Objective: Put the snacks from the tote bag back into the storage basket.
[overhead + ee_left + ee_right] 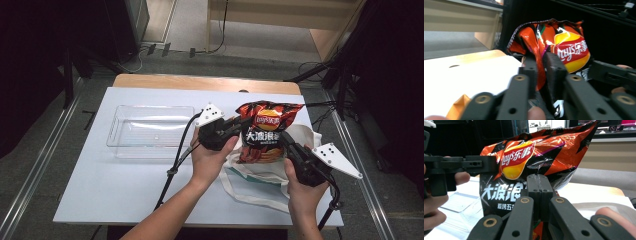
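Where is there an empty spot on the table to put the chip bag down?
Bare table lies in front of the clear bin and left of the forearm. The bin itself is empty too. The right side is crowded: the cloth bag sits under the chip bag, both hand-held grippers there.

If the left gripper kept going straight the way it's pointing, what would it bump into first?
Most likely the chip bag: the left gripper is already shut on its edge. Beyond the bag sits the right gripper, though depth is hard to judge.
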A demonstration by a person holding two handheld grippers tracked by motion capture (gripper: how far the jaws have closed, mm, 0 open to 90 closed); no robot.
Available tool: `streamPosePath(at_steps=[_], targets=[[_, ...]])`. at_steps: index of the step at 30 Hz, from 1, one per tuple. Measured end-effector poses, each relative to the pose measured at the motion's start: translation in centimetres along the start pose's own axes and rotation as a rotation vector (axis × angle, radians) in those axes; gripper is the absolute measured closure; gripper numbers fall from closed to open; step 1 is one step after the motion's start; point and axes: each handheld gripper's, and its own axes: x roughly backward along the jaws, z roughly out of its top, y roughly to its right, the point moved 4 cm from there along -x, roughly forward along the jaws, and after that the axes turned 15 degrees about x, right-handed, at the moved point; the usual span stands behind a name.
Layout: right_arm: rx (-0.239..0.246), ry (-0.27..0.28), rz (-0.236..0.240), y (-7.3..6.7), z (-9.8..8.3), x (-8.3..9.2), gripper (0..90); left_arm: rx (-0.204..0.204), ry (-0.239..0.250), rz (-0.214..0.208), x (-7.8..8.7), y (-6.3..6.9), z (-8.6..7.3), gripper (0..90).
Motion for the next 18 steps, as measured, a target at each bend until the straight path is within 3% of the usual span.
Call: streamPosePath(at_steps=[5, 8, 12, 18], targets=[[-0.011, -0.007, 0.008, -0.1, -0.1, 0.0, 90.0, 0.009, 0.001, -0.045, 0.4, 0.3, 0.2, 90.0], [-0.009, -0.012, 0.005, 0.0, -0.2, 0.1, 84.5, 0.002, 0.009, -0.065, 0.8, 0.6, 0.5, 90.0], [0.048, -0.028, -0.003, -0.1, -0.7, 0.3, 70.0, -0.009, 0.021, -0.076, 1.3, 0.6, 0.9, 90.0], [0.023, -0.045, 0.046, 0.0, -1.5, 0.1, 49.5, -0.026, 0.027, -0.075, 1.8, 0.5, 1.2, 90.0]])
